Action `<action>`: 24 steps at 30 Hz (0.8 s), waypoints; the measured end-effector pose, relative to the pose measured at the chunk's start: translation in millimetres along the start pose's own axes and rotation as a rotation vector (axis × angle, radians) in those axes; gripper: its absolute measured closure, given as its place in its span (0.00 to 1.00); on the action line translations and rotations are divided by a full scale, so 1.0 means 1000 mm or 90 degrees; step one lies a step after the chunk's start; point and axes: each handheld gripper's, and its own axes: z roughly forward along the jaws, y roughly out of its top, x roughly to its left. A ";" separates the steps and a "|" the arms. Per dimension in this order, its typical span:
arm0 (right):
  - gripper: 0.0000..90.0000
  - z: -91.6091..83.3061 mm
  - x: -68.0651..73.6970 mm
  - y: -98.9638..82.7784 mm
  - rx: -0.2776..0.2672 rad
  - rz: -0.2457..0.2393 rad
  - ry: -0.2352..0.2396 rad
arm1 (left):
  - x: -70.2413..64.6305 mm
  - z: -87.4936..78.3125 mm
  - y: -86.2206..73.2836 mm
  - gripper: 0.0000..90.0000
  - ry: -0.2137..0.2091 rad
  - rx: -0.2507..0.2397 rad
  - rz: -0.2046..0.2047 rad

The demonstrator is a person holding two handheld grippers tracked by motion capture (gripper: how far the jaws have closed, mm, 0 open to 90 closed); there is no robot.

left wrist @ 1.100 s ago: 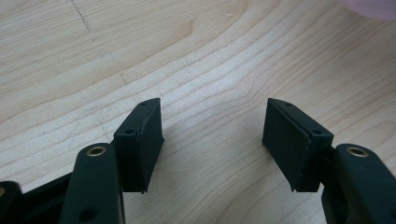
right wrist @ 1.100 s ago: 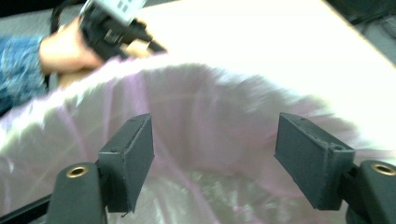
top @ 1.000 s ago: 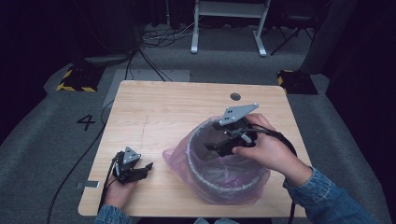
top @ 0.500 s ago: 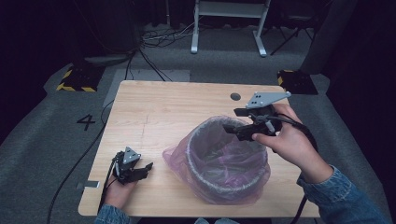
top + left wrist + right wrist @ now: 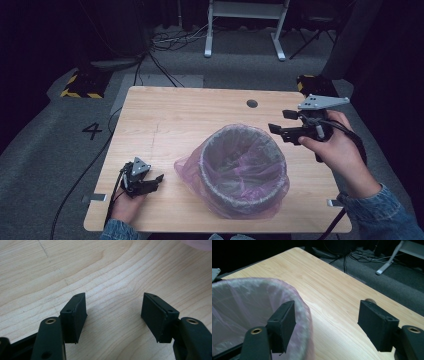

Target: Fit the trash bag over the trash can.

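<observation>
High view: cables [image 5: 165, 42] beyond table [image 5: 185, 115]

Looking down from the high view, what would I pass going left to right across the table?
Left tool resting near the table's front-left corner → bin lined with a pink bag → right tool, held open and empty just past the bin's right rim.

bin [image 5: 249, 315] cropped at frame edge

Bare wooden table [image 5: 175, 120] with a small round hole [image 5: 252, 103]; behind it, cables [image 5: 170, 40] tangle across grey carpet beside a white stand [image 5: 245, 25].
</observation>
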 end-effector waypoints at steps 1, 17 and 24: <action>0.34 -0.003 -0.003 -0.003 0.002 0.004 -0.002 | 0.000 0.000 0.000 0.39 -0.002 0.001 0.003; 0.32 -0.043 -0.033 -0.056 0.001 0.056 -0.047 | 0.006 -0.003 -0.002 0.36 -0.012 0.005 0.012; 0.32 -0.048 -0.043 -0.088 -0.005 0.079 -0.061 | 0.006 -0.001 -0.001 0.35 -0.008 0.005 0.008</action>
